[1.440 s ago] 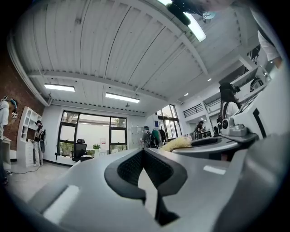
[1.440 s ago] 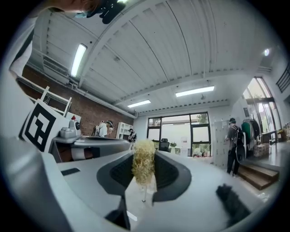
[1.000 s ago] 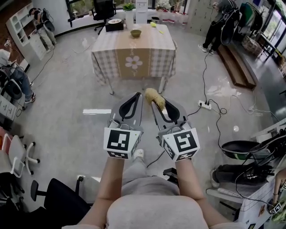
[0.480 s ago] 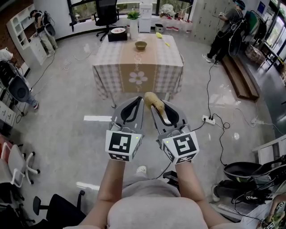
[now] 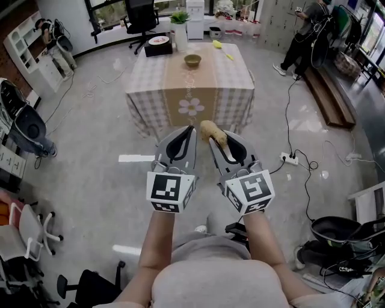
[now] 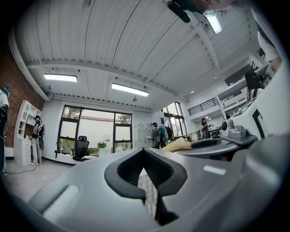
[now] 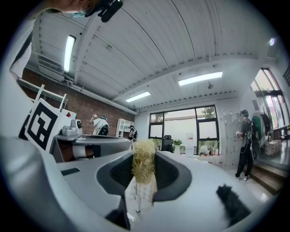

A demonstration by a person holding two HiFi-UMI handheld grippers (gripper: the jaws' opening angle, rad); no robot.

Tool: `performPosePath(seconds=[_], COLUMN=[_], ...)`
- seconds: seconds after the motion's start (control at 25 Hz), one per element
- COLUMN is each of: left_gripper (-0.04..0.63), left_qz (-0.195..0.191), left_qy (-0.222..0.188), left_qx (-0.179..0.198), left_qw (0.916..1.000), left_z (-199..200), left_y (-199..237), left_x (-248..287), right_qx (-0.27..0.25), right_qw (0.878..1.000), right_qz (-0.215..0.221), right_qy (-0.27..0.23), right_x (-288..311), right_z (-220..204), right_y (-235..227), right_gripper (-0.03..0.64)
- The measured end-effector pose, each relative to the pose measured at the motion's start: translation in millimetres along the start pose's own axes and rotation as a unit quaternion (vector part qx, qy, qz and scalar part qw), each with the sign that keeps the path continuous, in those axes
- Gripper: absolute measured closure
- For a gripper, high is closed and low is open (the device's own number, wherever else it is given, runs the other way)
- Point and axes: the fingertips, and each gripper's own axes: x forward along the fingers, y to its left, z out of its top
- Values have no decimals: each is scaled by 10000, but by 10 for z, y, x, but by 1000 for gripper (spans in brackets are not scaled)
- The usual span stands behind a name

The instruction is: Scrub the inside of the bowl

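Your left tool (image 5: 190, 130) is clenched, nothing in it. Right tool (image 5: 214, 143) grips the brush (image 5: 211, 130), bristles fwd. Bowl (image 5: 192, 60) sits on the desk (image 5: 231, 78), upper ctr of frame, well apart from both tools.

An open office-like lab: swivel chairs (image 5: 139, 13), white shelving (image 5: 21, 41), a power strip (image 5: 290, 159) with cables (image 5: 287, 114) across the polished floor (image 5: 90, 150) (a checked-cloth table (image 5: 150, 96) stands mid-room).

Both forearms (image 5: 157, 240) out ahead, side by side. Left tool (image 5: 190, 130): jaws together, empty. Right tool (image 5: 215, 144): jaws clamped on brush (image 5: 210, 130).
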Motion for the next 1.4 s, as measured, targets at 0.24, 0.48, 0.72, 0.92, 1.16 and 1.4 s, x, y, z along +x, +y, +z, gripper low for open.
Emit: performPosePath(seconds=[0.24, 0.48, 0.72, 0.92, 1.16, 1.4], left_gripper=[591, 591, 591, 591, 591, 591], left_qz=[167, 158, 93, -1, -13, -106], left_qy=[33, 99, 158, 182, 244, 328], left_qx=[-50, -53, -15, -3, -77, 56], left_qw=[9998, 9998, 9998, 9998, 9997, 9994], left_z=[-66, -131, -245, -357, -490, -603], left_y=[218, 468, 672, 860, 1094, 1297], left_x=[254, 594, 1002, 1467, 2115, 2703], right_qx=[74, 90, 182, 114, 131, 122], right_qw=[9999, 9999, 9998, 9998, 9996, 9993], right_qz=[46, 80, 81, 184, 246, 331], right_qy=[61, -33, -94, -50, 84, 156], right_x=[283, 687, 1099, 1546, 2071, 2566], right_z=[-119, -61, -105, -172, -274, -354], right_y=[-216, -452, -766, -1041, -1478, -1890], right_gripper=[512, 512, 512, 512, 512, 512])
